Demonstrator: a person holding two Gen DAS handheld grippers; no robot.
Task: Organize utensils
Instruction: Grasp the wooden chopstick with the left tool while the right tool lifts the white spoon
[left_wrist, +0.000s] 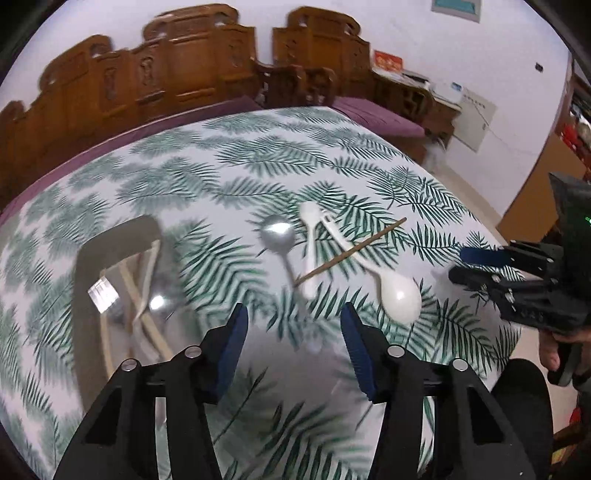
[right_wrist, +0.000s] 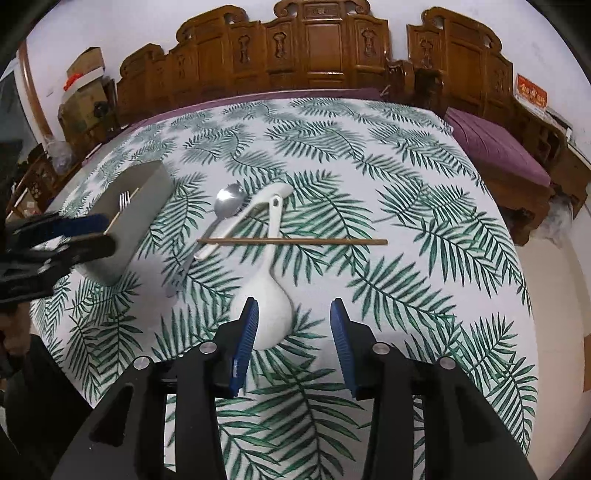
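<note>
A small heap of utensils lies mid-table on the palm-leaf tablecloth (right_wrist: 406, 177): a steel spoon (right_wrist: 229, 201), a slim white spoon (right_wrist: 255, 210) and a large white rice paddle (right_wrist: 271, 302), with a single brown chopstick (right_wrist: 291, 241) lying across the two white handles. To their left stands a grey utensil holder (right_wrist: 147, 195), already carrying a fork (right_wrist: 125, 201) and what look like pale sticks.

The right gripper (right_wrist: 291, 325) hangs over the paddle's bowl, its blue pads apart and clamped on nothing; the bowl sits just by the left pad. The left gripper (left_wrist: 293, 332) hovers between holder and heap, its pads likewise apart and empty.

The tangle is the likely hazard. Lifting the paddle first would probably tip the chopstick off its handle and send it rolling toward the table edge, and could drag the slim spoon along. The paddle's smooth, rounded bowl may also slide out of a pinch taken there. With both grippers near one heap, a collision is possible.
</note>
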